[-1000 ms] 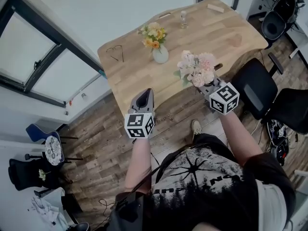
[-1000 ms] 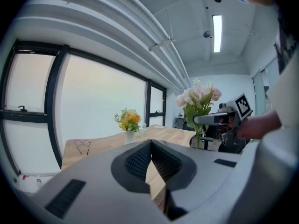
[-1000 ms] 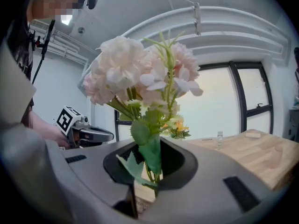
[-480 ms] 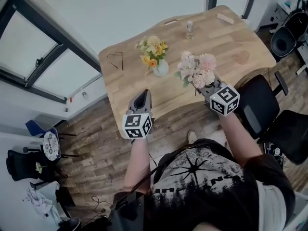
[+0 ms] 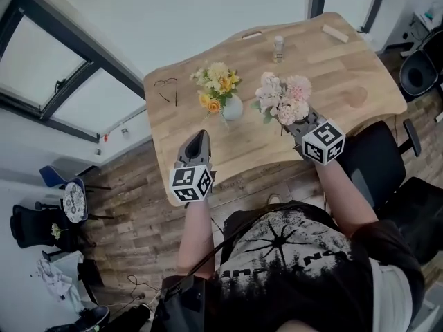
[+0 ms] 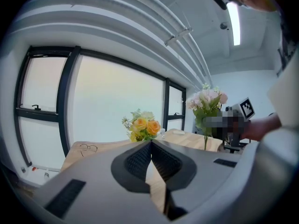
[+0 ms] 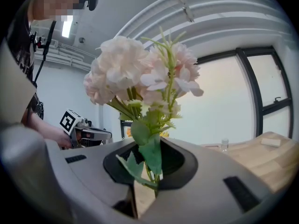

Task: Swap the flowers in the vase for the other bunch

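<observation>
A white vase [image 5: 232, 108] with yellow and orange flowers [image 5: 215, 86] stands on the wooden table [image 5: 325, 75]. To its right, above the table, my right gripper [image 5: 295, 122] is shut on the stems of a pink and white bunch [image 5: 282, 97] and holds it upright. In the right gripper view the green stems [image 7: 154, 171] run down between the jaws under the blooms [image 7: 140, 73]. My left gripper [image 5: 196, 142] is shut and empty, with its tip over the table's near edge, in front of the vase. The left gripper view shows the yellow flowers [image 6: 142, 125] straight ahead.
A pair of glasses [image 5: 166, 88] lies at the table's left end. A small bottle [image 5: 278, 48] and a wooden block [image 5: 335, 33] sit at the far side. A black office chair [image 5: 367, 159] stands right of me. Windows line the wall beyond the table.
Both grippers have moved forward to the table. The left gripper's tip, earlier over the floor, is now over the near edge. The pink bunch stays in the right gripper.
</observation>
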`<control>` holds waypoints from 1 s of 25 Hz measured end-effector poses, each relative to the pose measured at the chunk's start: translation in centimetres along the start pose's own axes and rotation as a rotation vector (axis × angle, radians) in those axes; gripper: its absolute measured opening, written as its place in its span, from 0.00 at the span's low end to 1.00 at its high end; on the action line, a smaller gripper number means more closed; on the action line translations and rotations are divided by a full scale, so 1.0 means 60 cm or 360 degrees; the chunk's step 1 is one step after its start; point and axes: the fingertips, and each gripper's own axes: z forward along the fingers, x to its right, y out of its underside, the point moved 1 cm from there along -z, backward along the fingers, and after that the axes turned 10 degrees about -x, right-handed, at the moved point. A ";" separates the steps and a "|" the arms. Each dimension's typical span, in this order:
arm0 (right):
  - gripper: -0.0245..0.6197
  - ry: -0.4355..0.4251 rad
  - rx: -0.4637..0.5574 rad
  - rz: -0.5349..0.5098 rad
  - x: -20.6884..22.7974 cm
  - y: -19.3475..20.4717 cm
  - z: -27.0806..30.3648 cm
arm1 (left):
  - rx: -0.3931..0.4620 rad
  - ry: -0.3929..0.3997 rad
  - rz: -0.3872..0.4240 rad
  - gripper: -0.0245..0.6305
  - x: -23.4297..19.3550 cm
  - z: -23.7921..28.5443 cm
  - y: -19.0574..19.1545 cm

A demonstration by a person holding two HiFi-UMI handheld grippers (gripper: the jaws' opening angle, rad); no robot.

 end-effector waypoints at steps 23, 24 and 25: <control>0.14 0.0072 -0.0005 0.0032 0.048 -0.033 0.122 | 0.0079 0.0250 0.0024 0.07 -0.075 0.067 -0.062; 0.14 0.0085 -0.0002 0.0032 0.050 -0.036 0.126 | 0.0098 0.0302 0.0036 0.07 -0.070 0.067 -0.061; 0.14 0.0098 -0.0001 0.0032 0.052 -0.037 0.129 | 0.0114 0.0346 0.0049 0.09 -0.066 0.068 -0.060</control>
